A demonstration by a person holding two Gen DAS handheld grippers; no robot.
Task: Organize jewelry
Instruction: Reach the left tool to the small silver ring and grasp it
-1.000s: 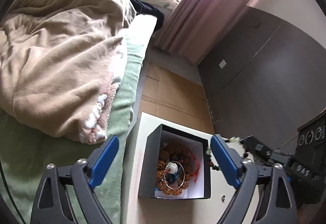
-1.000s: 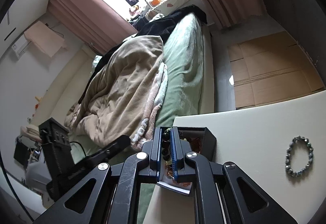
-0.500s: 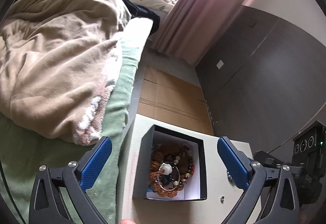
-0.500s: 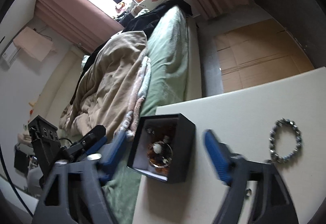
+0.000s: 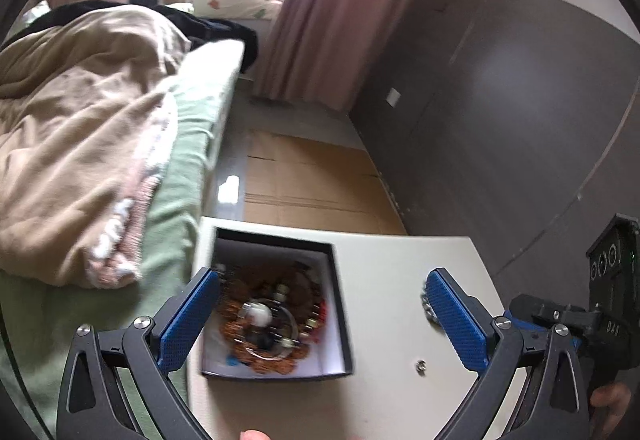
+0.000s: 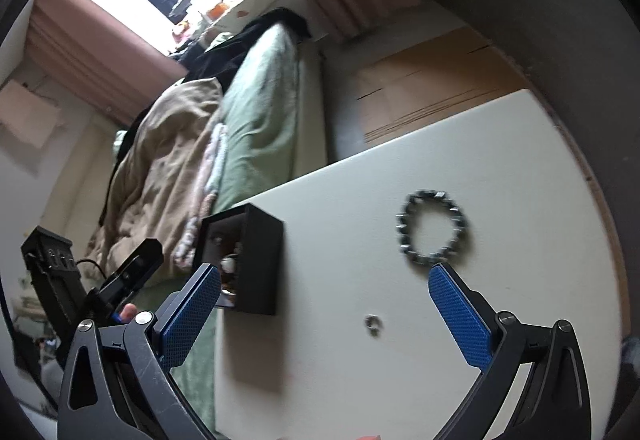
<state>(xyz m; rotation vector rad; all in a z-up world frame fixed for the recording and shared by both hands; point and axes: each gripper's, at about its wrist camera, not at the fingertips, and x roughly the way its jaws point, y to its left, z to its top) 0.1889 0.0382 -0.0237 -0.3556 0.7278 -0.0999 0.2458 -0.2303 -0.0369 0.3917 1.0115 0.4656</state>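
A black jewelry box with a white lining sits on the white table near its left edge, holding several beaded bracelets. My left gripper is open and empty above the box. The box also shows in the right wrist view. A dark metallic bead bracelet lies on the table to the right of the box; it peeks out behind my left gripper's right finger. A small silver ring lies nearer. My right gripper is open and empty above the table.
A bed with a green sheet and beige blanket runs along the table's left side. Flattened cardboard lies on the floor beyond the table. A dark wardrobe wall stands to the right. The small ring also shows in the left view.
My right gripper was shut on a bead bracelet over the box, then opened and let it fall in, and has swung right toward the table bracelet. My left gripper has drifted right.
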